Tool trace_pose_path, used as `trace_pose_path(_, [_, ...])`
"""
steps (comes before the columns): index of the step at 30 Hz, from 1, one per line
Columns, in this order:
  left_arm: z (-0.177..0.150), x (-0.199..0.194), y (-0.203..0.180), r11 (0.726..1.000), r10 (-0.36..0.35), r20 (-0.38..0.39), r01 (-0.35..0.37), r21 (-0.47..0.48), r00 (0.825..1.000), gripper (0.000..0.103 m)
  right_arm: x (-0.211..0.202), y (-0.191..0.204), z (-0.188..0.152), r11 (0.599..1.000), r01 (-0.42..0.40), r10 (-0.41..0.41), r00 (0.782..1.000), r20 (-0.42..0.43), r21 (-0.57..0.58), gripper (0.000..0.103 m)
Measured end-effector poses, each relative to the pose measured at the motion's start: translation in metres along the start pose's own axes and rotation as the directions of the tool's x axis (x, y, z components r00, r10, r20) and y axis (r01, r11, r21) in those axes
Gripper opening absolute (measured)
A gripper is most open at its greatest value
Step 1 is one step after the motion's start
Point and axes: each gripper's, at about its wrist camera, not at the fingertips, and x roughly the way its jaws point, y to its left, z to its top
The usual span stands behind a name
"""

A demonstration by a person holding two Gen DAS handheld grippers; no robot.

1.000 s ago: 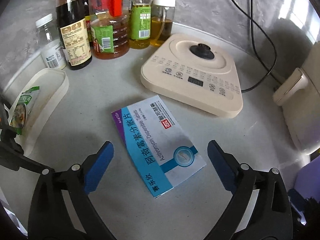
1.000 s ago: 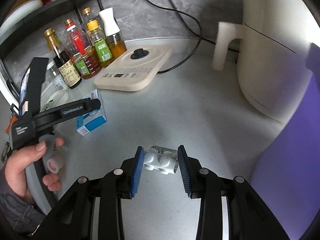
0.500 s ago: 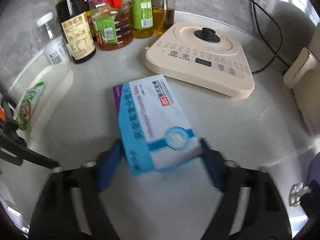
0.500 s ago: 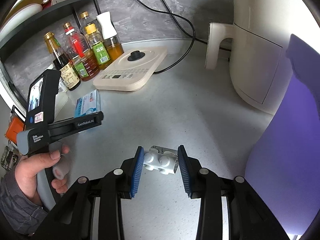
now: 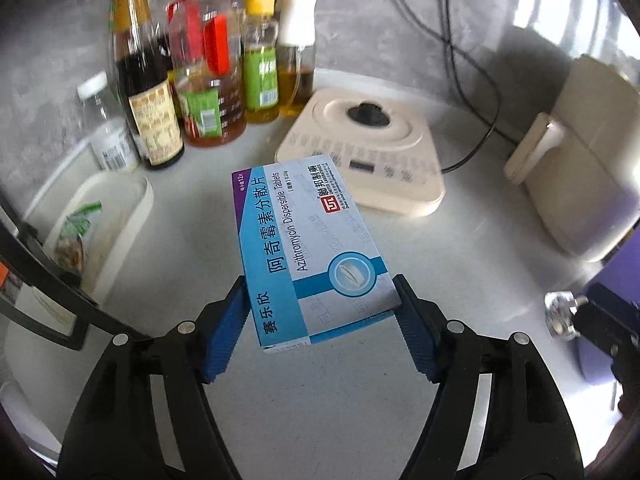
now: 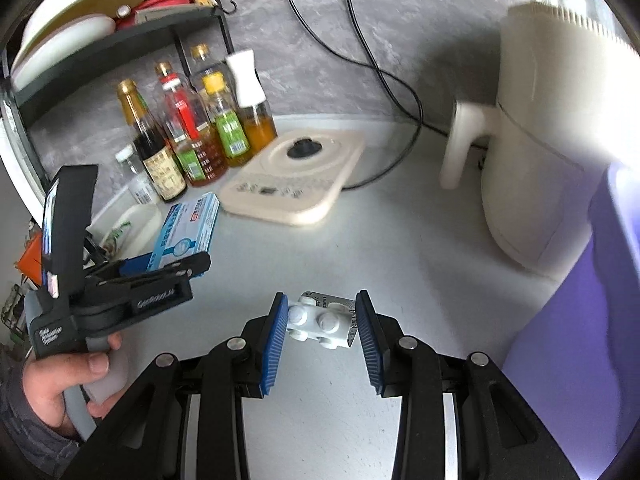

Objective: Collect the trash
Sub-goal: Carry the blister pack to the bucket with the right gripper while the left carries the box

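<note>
My left gripper (image 5: 320,320) is shut on a blue and white medicine box (image 5: 308,248) and holds it lifted above the grey counter, tilted. The box also shows in the right wrist view (image 6: 186,232), held by the left gripper (image 6: 176,268). My right gripper (image 6: 322,328) is shut on a white pill blister pack (image 6: 320,322) and holds it above the counter. The blister pack shows at the right edge of the left wrist view (image 5: 560,314).
A cream induction cooker (image 5: 368,160) lies behind the box. Several sauce and oil bottles (image 5: 208,80) stand at the back left. A white tray (image 5: 104,232) holds a green packet. A cream air fryer (image 6: 552,152) and a purple bin (image 6: 580,340) are on the right.
My left gripper closed on the medicine box and lifted it off the counter. My right gripper rose a little, still holding the blister pack.
</note>
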Motion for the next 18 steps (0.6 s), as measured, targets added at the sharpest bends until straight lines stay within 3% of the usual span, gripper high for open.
trace_pose_path(18, [0.033, -0.093, -0.011, 0.996, -0.051, 0.166, 0.038, 0.085, 0.985, 0.071, -0.072, 0.019, 0.039, 0.999, -0.033, 0.039, 0.979, 0.2, -0.033, 0.035])
